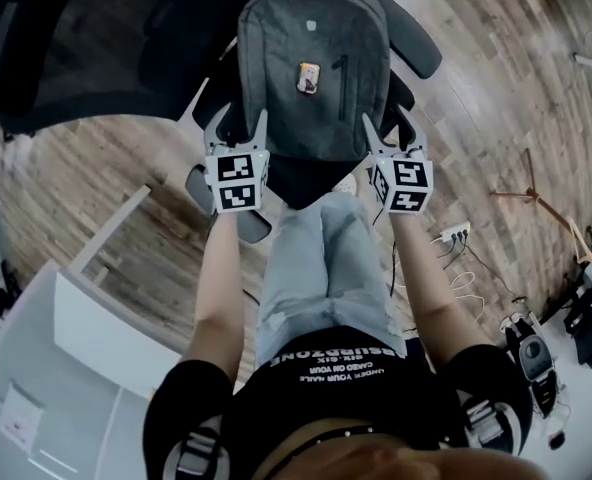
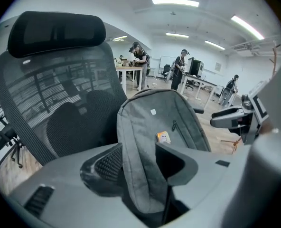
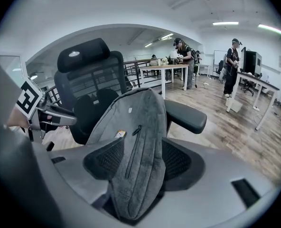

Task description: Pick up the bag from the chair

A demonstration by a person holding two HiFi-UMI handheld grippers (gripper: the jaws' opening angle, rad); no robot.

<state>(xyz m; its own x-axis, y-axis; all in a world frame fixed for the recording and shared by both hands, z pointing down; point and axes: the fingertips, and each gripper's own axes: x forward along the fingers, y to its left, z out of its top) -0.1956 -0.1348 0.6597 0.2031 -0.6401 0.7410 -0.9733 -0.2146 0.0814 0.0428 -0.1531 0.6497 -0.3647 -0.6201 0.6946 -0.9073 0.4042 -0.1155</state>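
Observation:
A grey backpack [image 1: 311,68] with a small yellow tag stands upright on a black mesh office chair [image 1: 416,43], leaning on its backrest [image 2: 50,89]. My left gripper [image 1: 238,120] is at the bag's lower left corner, open, its jaws straddling the bag's left edge [image 2: 140,175]. At the lower right corner my right gripper [image 1: 386,123] is also open, and the bag's bottom [image 3: 135,184] fills the gap between its jaws. The bag's front [image 3: 135,127] shows a zip pocket. Each gripper shows in the other's view: the right gripper [image 2: 235,120] and the left gripper [image 3: 45,113].
A white desk [image 1: 76,358] stands at the lower left. A power strip with cables [image 1: 454,233] lies on the wood floor to the right, near a wooden stand [image 1: 536,193]. The chair's padded armrest [image 3: 185,118] juts out to the right. People [image 2: 140,65] work at tables far behind.

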